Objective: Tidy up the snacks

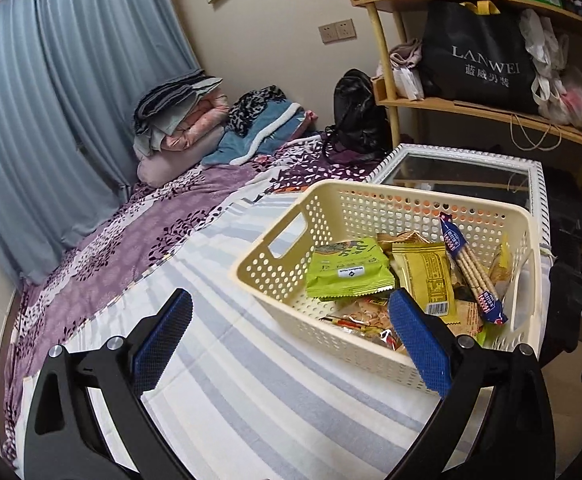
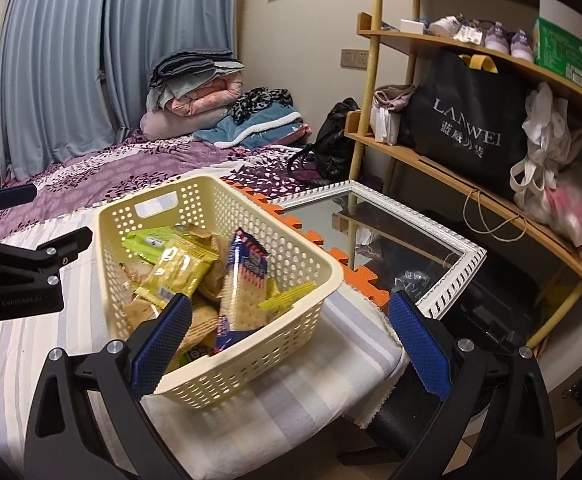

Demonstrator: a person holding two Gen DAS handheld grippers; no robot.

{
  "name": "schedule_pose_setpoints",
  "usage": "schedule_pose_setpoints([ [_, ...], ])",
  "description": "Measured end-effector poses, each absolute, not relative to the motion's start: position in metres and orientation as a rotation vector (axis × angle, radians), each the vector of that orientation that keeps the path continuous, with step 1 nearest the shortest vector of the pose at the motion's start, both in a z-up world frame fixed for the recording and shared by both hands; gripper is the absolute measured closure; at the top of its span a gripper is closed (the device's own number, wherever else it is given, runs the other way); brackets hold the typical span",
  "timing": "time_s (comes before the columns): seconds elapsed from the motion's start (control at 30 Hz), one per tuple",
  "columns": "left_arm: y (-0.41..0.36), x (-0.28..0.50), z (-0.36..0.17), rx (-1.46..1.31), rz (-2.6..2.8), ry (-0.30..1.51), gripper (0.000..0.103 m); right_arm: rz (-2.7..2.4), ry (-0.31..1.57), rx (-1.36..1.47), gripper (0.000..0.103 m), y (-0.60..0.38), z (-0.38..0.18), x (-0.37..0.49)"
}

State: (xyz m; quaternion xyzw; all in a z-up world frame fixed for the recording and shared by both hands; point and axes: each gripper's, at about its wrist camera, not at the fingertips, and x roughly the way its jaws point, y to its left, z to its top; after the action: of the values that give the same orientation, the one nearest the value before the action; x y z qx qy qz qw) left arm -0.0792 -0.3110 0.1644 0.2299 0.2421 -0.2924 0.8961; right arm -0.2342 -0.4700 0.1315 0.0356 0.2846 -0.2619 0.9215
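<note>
Left wrist view is showing the left gripper (image 1: 289, 314) hanging wide open over the striped cloth (image 1: 251, 392), gripping nothing; its right pad is overlapping the near wall of the cream basket (image 1: 279, 276), while its left pad is standing well clear of it. Just beyond the pads, snack packets are lying piled inside the basket: a green packet (image 1: 347, 270) toward the left, a yellow packet (image 1: 427, 276) in the middle, and a blue-ended cracker sleeve (image 1: 473, 270) leaning toward the right wall.

Right wrist view is showing the right gripper (image 2: 289, 314) also spread wide and empty, its left pad sitting in front of the basket's near corner and its right pad hanging past the cloth's edge. The basket (image 2: 291, 332) is lying ahead and to the left of it, the cracker sleeve (image 2: 243, 284) standing tilted within. Beyond the basket a white-framed mirror (image 2: 451, 276) is lying flat, and farther back the purple bedspread (image 2: 131, 172) and wooden shelves (image 2: 471, 184) are filling the view.
</note>
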Motion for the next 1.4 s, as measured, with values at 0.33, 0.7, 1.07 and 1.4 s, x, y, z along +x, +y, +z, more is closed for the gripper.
schedule_pose_setpoints([
  [0.33, -0.289, -0.086, 0.168, 0.452, -0.557, 0.509, 0.003, -0.469, 0.627, -0.005, 0.005, -0.436, 0.122, -0.228],
  [0.7, -0.280, -0.088, 0.166, 0.445, -0.565, 0.530, 0.003, -0.450, 0.630, -0.029, 0.005, -0.421, 0.121, -0.228],
  [1.07, -0.287, -0.092, 0.160, 0.533, -0.526, 0.503, 0.003, -0.446, 0.639, -0.030, 0.005, -0.423, 0.120, -0.227],
  [1.4, -0.299, -0.091, 0.153, 0.574, -0.535, 0.514, 0.003, -0.443, 0.652, -0.010, 0.005, -0.430, 0.113, -0.225],
])
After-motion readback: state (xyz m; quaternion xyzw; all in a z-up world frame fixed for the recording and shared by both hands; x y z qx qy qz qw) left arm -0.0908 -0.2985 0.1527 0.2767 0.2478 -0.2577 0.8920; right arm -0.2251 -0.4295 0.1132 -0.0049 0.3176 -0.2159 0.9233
